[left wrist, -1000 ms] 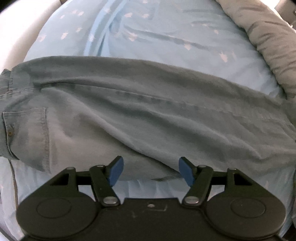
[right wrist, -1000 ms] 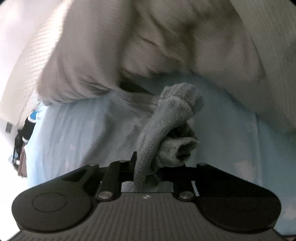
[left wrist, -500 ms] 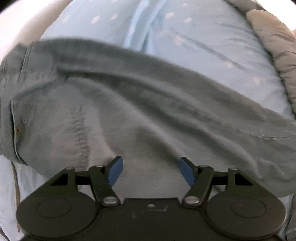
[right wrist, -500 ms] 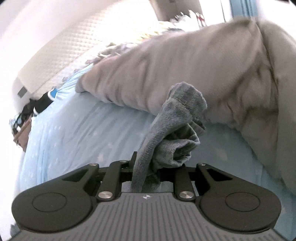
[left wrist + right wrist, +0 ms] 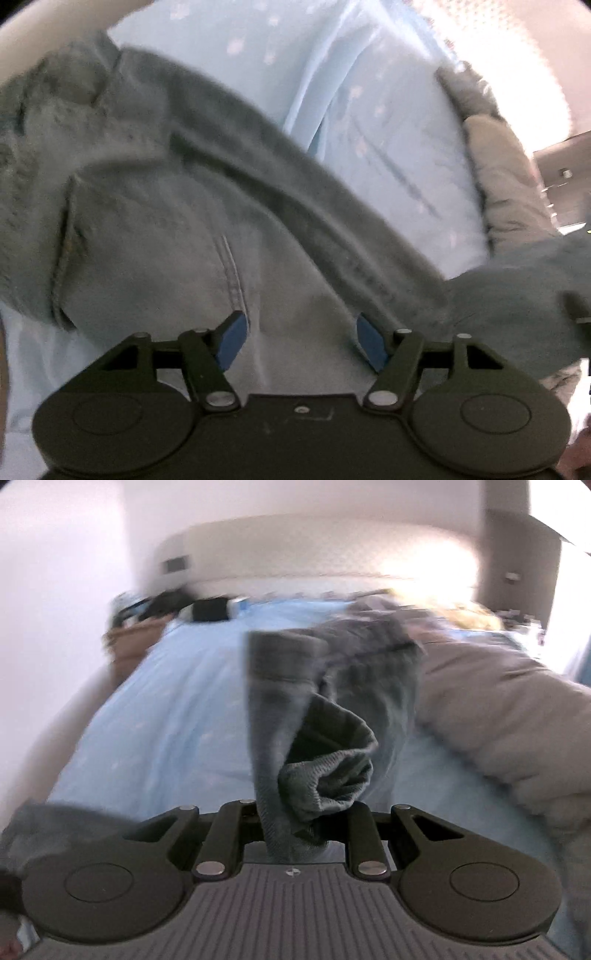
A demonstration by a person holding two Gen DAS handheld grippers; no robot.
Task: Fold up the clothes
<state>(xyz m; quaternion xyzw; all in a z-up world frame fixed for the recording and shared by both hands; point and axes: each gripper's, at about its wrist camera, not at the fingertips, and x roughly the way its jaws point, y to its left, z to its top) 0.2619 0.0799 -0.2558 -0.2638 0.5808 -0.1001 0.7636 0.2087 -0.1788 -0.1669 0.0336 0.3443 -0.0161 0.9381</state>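
Grey-blue denim trousers (image 5: 177, 229) are spread across the pale blue patterned bedsheet (image 5: 388, 129). Left gripper (image 5: 297, 338) is held wide apart above them, gripping nothing. Right gripper (image 5: 295, 834) is clamped on a bunched trouser end (image 5: 325, 753), at 12 o'clock.

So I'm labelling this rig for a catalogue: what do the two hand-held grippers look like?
The left hand-held gripper is matte black, with two round discs on its body, silver pivot screws on angled link arms, and blue finger pads. The right hand-held gripper has the same black discs and silver screws, plus a ribbed grey centre panel; its pads are hidden.
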